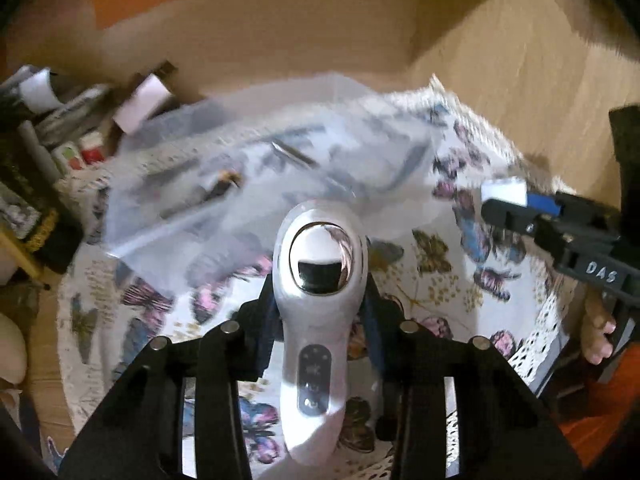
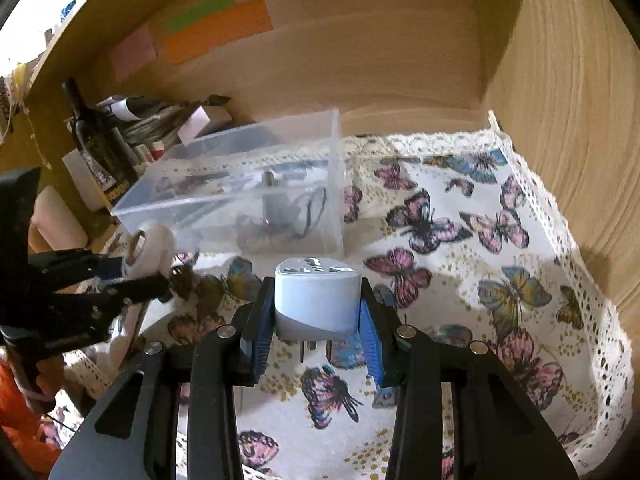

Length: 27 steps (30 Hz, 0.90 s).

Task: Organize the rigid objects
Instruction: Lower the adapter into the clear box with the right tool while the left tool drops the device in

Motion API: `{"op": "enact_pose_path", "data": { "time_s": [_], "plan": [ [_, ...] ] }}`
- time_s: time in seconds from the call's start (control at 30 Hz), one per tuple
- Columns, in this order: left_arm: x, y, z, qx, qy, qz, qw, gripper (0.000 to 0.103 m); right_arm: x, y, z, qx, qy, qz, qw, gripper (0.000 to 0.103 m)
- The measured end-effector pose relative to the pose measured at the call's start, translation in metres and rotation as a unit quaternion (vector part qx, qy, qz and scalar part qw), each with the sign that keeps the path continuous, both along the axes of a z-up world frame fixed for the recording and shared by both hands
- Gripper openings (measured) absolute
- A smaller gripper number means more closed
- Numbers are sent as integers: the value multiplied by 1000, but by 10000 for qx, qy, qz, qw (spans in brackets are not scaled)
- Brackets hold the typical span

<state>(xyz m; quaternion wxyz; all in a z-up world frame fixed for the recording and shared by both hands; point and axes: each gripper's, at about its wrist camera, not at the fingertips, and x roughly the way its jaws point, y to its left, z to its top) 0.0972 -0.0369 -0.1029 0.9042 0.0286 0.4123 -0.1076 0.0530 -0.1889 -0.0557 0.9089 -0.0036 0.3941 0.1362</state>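
My left gripper (image 1: 320, 304) is shut on a white handheld device (image 1: 318, 300) with a round chrome head and a button panel, held above the butterfly cloth (image 1: 440, 264). It also shows in the right wrist view (image 2: 150, 252). My right gripper (image 2: 316, 312) is shut on a white and grey travel plug adapter (image 2: 316, 296), prongs pointing down; it also shows in the left wrist view (image 1: 504, 192). A clear plastic box (image 2: 248, 184) with small items inside stands ahead on the cloth, blurred in the left wrist view (image 1: 260, 168).
Wooden shelf walls stand behind (image 2: 360, 60) and to the right (image 2: 580, 120). A dark bottle (image 2: 96, 140), papers and small boxes (image 2: 160, 120) crowd the left. Coloured sticky notes (image 2: 212, 28) hang on the back wall. The cloth has a lace edge (image 2: 592, 280).
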Motion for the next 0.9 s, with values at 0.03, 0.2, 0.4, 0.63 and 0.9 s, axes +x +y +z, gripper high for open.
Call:
{"op": "enact_pose_path", "data": {
  "time_s": [0.03, 0.2, 0.4, 0.63, 0.9],
  "plan": [
    [-2, 3, 5, -32, -75, 41, 10000, 38, 1, 2, 3, 0, -43, 10, 10000, 35],
    [-14, 19, 31, -270, -516, 206, 9981, 38, 7, 11, 20, -7, -293, 60, 9996, 35],
    [-23, 32, 56, -443, -925, 306, 9943, 38, 18, 24, 40, -6, -579, 105, 9983, 35],
    [-19, 54, 80, -563, -1340, 542, 9879, 38, 35, 40, 59, -67, -839, 199, 9963, 35],
    [8, 75, 97, -568, -1507, 876, 9831, 38, 62, 60, 67, -184, -917, 371, 9949, 35]
  ]
}}
